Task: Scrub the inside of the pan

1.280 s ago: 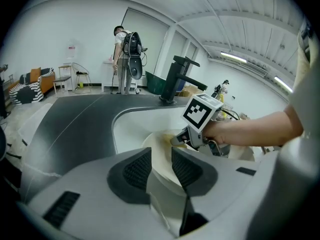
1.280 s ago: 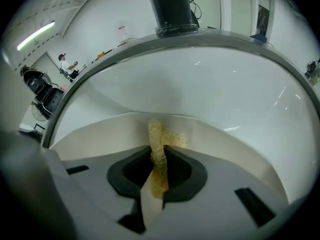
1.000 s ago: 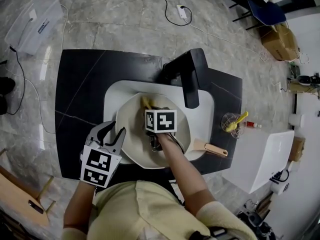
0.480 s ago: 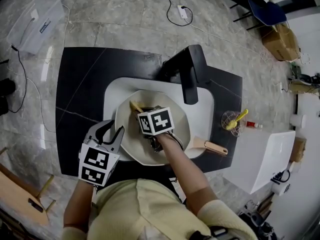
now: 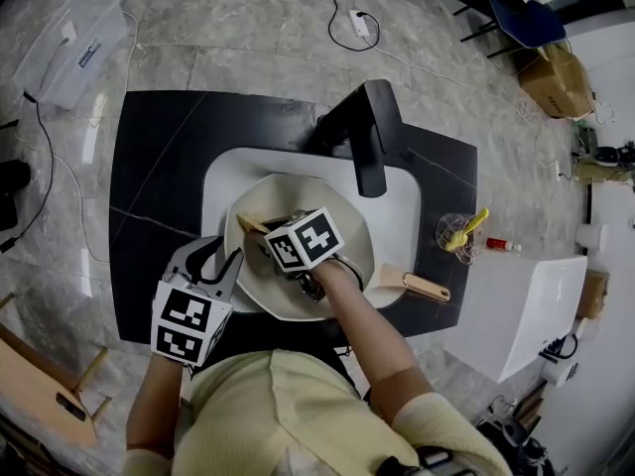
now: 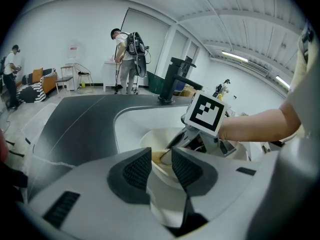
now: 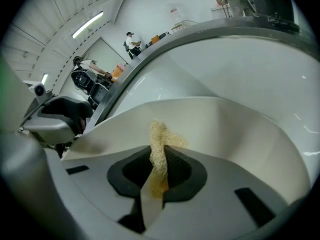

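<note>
A cream pan (image 5: 342, 228) with a wooden handle (image 5: 419, 286) lies in the white sink (image 5: 223, 172) of a black counter. My right gripper (image 5: 270, 240) is inside the pan, shut on a tan scrub sponge (image 5: 250, 224). In the right gripper view the sponge (image 7: 159, 149) sticks out between the pads of the right gripper (image 7: 159, 171) and presses against the pan wall (image 7: 225, 129). My left gripper (image 5: 226, 259) is at the pan's near left edge. Seen from the left gripper (image 6: 161, 166) itself, it is shut on the pan rim (image 6: 165, 186).
A black faucet (image 5: 367, 137) overhangs the sink's far side. A glass cup with a yellow brush (image 5: 459, 236) stands at the counter's right end. A white box (image 5: 516, 310) is on the right, with a plastic bin (image 5: 64, 48) and cables on the floor.
My right gripper has swept the sponge leftward from the pan's far middle to its left side. The left gripper keeps its hold on the rim.
</note>
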`<state>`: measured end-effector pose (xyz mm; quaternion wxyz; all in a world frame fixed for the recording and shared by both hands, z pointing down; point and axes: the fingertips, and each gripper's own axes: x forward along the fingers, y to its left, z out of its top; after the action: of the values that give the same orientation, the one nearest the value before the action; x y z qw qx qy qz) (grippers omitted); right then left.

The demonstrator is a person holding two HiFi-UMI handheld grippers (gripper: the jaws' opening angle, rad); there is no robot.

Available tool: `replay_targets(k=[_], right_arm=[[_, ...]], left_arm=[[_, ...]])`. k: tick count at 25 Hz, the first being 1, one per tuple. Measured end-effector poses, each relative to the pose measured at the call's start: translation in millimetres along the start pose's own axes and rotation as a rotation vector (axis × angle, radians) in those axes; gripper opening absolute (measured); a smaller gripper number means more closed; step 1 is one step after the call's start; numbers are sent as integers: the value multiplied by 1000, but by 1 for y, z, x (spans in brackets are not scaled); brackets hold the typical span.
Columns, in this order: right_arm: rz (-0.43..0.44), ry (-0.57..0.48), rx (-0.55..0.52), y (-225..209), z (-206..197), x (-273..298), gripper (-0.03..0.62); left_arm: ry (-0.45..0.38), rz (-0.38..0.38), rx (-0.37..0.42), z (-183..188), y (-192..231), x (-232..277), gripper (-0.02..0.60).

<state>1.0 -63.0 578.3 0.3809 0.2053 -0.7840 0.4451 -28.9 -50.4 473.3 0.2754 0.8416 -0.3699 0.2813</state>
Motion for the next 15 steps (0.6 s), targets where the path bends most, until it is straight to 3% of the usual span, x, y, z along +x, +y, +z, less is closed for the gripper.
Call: replay_targets(k=[15], right_arm=[[194,194,-218,46,-40,-13,63]], left_arm=[[-15,-22,22,-2,-14,-5,110]])
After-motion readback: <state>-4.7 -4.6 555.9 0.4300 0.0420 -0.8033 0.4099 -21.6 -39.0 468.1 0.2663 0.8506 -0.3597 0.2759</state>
